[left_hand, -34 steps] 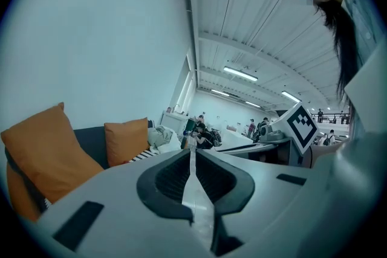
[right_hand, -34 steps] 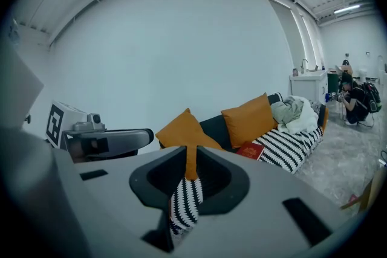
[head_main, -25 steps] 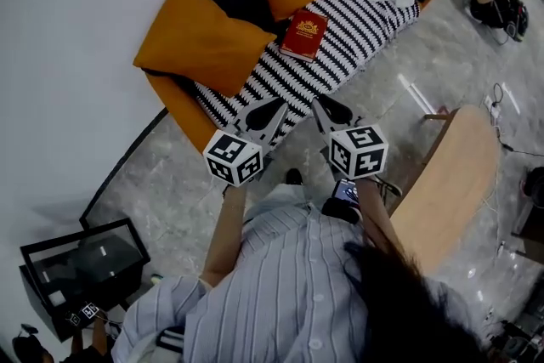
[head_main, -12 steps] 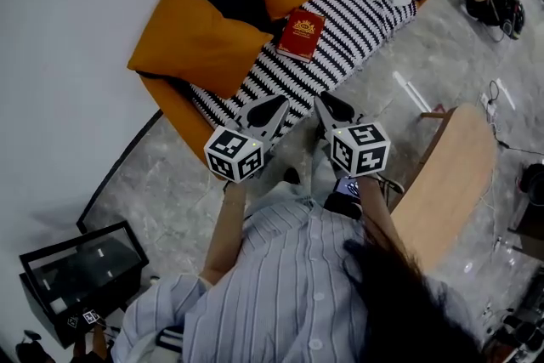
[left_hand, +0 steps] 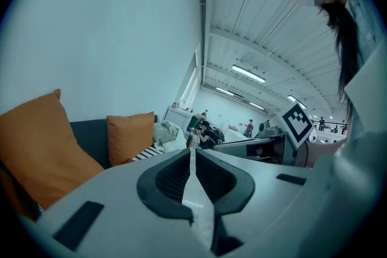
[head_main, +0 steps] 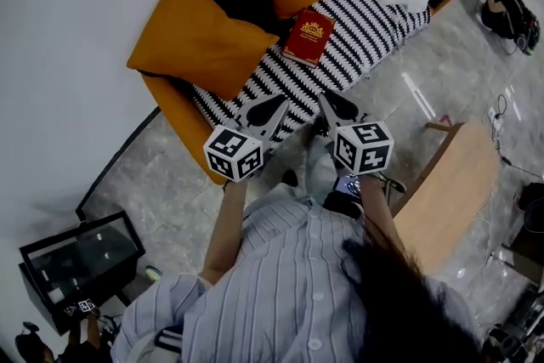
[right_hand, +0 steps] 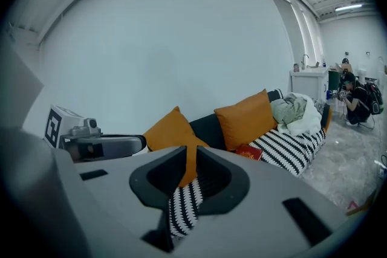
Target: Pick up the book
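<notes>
The red book (head_main: 308, 36) lies flat at the back of the striped sofa (head_main: 365, 25) seat, its long axis running away from the sofa's front edge. The left tongs (head_main: 269, 110) and right tongs (head_main: 335, 107) are both closed and empty, level with that front edge, and the right pair looks slightly nearer

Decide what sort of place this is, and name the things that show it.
Probably a large workshop hall with a lounge corner set up: a striped sofa with orange cushions, a high ceiling with strip lights, and a person crouching beyond.
</notes>
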The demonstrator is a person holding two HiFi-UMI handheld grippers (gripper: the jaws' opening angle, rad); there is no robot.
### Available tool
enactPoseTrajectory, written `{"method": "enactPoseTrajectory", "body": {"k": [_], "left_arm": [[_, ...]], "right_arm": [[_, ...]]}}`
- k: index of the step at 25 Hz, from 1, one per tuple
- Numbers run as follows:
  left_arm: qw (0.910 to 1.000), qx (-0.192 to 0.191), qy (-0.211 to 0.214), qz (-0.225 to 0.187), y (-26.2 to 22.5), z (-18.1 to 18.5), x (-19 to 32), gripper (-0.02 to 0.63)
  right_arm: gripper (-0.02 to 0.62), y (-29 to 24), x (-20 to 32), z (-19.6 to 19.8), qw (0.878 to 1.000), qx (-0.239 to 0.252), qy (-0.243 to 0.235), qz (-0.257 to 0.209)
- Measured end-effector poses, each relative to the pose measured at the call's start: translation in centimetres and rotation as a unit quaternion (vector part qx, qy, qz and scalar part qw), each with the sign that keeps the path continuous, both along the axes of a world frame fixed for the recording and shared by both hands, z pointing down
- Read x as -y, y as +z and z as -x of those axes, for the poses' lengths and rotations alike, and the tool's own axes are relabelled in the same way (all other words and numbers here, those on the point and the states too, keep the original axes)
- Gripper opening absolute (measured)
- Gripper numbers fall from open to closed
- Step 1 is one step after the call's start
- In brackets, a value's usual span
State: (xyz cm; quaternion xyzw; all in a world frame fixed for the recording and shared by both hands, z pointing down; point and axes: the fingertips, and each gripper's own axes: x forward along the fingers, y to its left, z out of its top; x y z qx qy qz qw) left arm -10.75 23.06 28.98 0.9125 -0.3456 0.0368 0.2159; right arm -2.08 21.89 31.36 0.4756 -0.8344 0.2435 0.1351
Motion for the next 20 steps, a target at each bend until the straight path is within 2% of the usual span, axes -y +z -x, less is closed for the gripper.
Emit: {"method": "enactPoseTrajectory", "body": {"k": [13,20], "left_arm": [[0.9965,0.016,-0.048,0.066,4.7,-5.2,12.0,0.017],[0.9915,0.035,-0.075,0.100,7.9,-6.1,16.3,0.017]], "right_arm": [[0.060,3.9,13.3,-7.4,0.999,0.001,-0.022,0.050],[0.060,6.4,18.8,-11.2,0.997,0.003,-0.028,0.072]]}}
